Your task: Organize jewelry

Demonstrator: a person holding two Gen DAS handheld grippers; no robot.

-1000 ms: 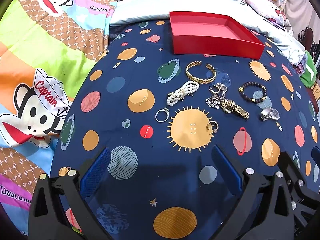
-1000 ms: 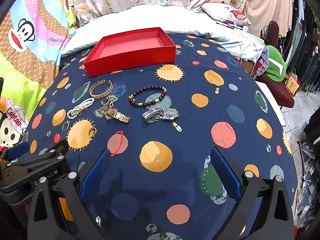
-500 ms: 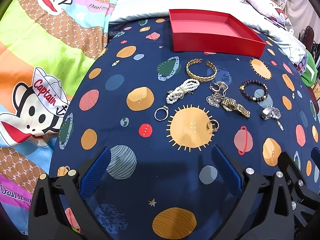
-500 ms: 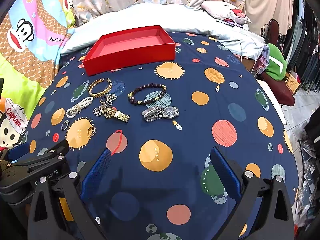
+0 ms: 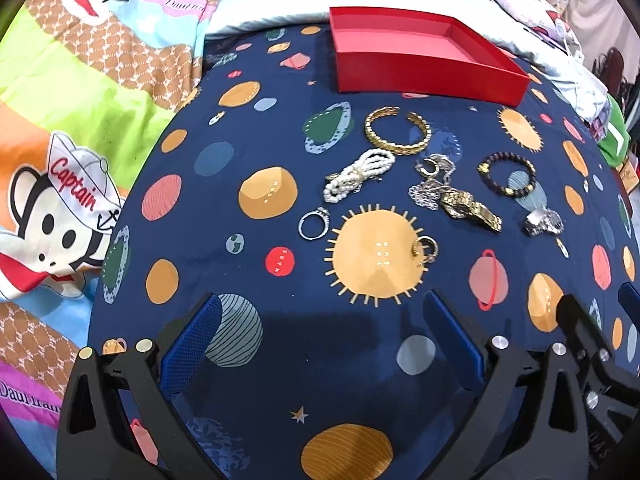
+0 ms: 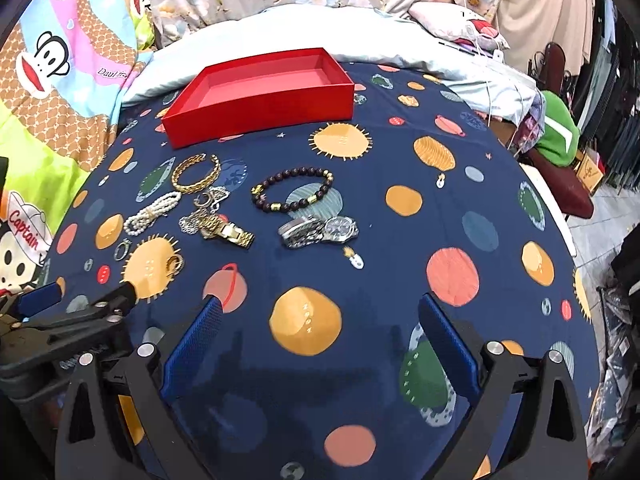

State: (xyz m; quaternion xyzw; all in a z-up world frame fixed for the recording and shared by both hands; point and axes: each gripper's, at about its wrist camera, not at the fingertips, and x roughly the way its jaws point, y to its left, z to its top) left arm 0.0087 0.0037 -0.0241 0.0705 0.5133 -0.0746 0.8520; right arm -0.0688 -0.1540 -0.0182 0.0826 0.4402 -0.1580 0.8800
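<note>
Both tools have crept slightly nearer the jewelry; left tool (image 5: 320,344) and right tool (image 6: 316,344) gape wide, holding nothing. The red box (image 6: 260,92) holds nothing.

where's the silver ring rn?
In the left wrist view the silver ring lies on the blue cloth, just left of the big printed sun, below the pearl bracelet; no gripper touches it.
</note>
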